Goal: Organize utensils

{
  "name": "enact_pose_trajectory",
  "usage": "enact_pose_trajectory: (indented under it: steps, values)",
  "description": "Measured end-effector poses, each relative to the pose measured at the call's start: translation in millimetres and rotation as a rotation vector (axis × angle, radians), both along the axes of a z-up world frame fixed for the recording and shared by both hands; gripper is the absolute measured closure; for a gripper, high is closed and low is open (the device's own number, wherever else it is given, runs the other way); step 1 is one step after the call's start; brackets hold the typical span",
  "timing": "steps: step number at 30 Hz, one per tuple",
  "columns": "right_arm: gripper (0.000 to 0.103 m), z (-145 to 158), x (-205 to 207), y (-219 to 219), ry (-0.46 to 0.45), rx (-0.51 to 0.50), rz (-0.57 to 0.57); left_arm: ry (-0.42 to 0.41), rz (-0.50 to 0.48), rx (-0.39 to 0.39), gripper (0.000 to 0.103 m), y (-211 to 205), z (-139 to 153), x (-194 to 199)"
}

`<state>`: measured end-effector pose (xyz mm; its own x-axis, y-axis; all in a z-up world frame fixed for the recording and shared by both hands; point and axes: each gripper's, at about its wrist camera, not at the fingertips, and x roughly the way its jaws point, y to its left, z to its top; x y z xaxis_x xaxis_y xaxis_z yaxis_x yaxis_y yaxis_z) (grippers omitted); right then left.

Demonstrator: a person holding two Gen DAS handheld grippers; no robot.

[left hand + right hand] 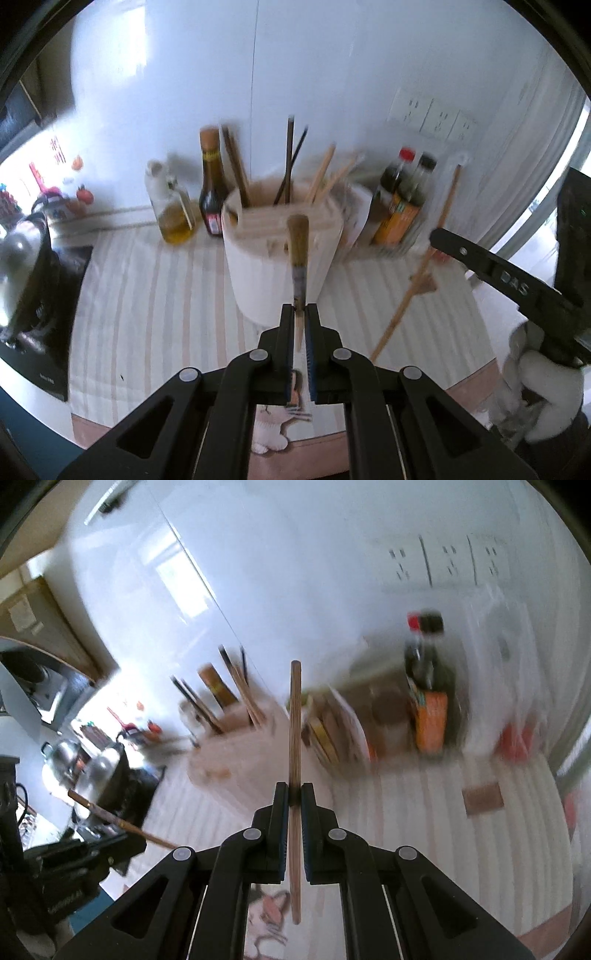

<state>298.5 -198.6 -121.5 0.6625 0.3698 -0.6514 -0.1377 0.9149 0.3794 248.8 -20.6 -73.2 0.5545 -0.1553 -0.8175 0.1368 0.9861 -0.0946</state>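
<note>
My left gripper is shut on a wooden-handled utensil, its handle pointing up and forward in front of the white utensil holder. The holder has a wooden slotted top and holds several chopsticks. My right gripper is shut on a long wooden stick, held upright. In the left wrist view the right gripper appears at the right, holding that stick slanted above the cloth. The holder also shows blurred in the right wrist view.
Oil and sauce bottles stand behind the holder, more bottles at its right. A striped cloth covers the counter. A black stove with a pot is at the left. Wall sockets are behind.
</note>
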Motion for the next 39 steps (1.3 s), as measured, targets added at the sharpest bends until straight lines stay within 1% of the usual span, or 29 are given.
enact_pose_trajectory:
  steps: [1,5,7,9,11,12,13,15,16,17,18,19,21,23,26,28,31,33,34,35,36,37,38,39]
  values:
    - [0.097,11.0,5.8,1.1,-0.019,0.004,0.005,-0.017,-0.002,-0.006,0.103,0.7,9.8,0.2]
    - [0.097,44.7,23.0,5.8,-0.073,0.011,0.015,-0.080,0.000,-0.023,0.103,1.6,44.8,5.0]
    - [0.097,58.8,32.9,9.7,-0.102,0.012,0.026,-0.118,0.008,-0.016,0.103,2.2,61.1,10.9]
    - [0.097,68.8,42.8,13.8,-0.114,0.009,0.035,-0.129,0.013,-0.040,0.103,6.2,66.4,14.8]
    - [0.097,71.0,46.0,15.6,-0.112,0.017,0.041,-0.133,0.017,-0.033,0.102,10.0,62.0,13.9]
    - [0.097,70.0,45.9,15.9,-0.107,0.017,0.040,-0.121,0.026,-0.047,0.101,14.4,54.2,11.5]
    - [0.097,66.1,44.3,15.4,-0.095,0.024,0.040,-0.092,0.033,-0.061,0.096,19.2,41.5,9.4]
    - [0.097,51.0,39.5,12.3,-0.060,0.040,0.037,-0.015,0.072,-0.078,0.075,30.7,8.7,6.1]
    - [0.097,38.7,36.4,9.4,-0.032,0.050,0.033,0.031,0.102,-0.086,0.056,39.3,-12.7,3.5]
    - [0.097,26.4,33.6,6.2,-0.005,0.057,0.029,0.075,0.135,-0.099,0.050,47.9,-31.6,1.7]
    - [0.097,13.4,30.7,2.5,0.030,0.061,0.020,0.120,0.168,-0.119,0.050,56.3,-49.8,0.6]
    - [0.097,1.2,28.6,-0.4,0.062,0.063,0.015,0.190,0.219,-0.154,0.050,68.9,-77.7,-0.1]
    - [0.097,-26.7,23.7,-7.0,0.128,0.068,0.005,0.282,0.285,-0.206,0.050,82.8,-117.8,1.1]
    - [0.097,-56.4,19.3,-13.7,0.198,0.050,-0.009,0.344,0.342,-0.212,0.050,90.6,-154.3,7.1]
    - [0.097,-97.8,15.4,-24.2,0.304,0.043,-0.031,0.422,0.376,-0.160,0.050,90.3,-200.9,22.9]
    - [0.097,-121.0,13.7,-31.6,0.360,0.029,-0.050,0.481,0.414,-0.107,0.050,92.2,-229.1,35.4]
    - [0.097,-139.5,11.8,-40.2,0.400,0.009,-0.071,0.526,0.458,-0.049,0.050,99.7,-256.1,46.6]
    - [0.097,-147.7,11.8,-44.4,0.415,0.003,-0.082,0.546,0.467,-0.030,0.051,103.4,-268.2,51.8]
    - [0.097,-149.9,11.9,-46.0,0.419,0.000,-0.088,0.549,0.471,-0.020,0.055,104.8,-271.8,53.0]
    - [0.097,-151.7,12.6,-46.3,0.424,-0.001,-0.091,0.550,0.471,-0.014,0.069,106.7,-275.8,53.9]
    - [0.097,-153.3,13.4,-47.1,0.427,0.000,-0.093,0.529,0.471,0.003,0.071,107.5,-275.0,54.2]
    - [0.097,-154.6,14.4,-47.0,0.428,-0.001,-0.093,0.525,0.457,0.014,0.085,106.4,-276.0,55.8]
    - [0.097,-154.4,17.0,-46.2,0.428,-0.003,-0.091,0.519,0.443,0.029,0.094,105.3,-275.7,57.6]
    - [0.097,-154.1,18.3,-44.4,0.428,-0.006,-0.086,0.517,0.423,0.024,0.095,103.7,-275.8,59.3]
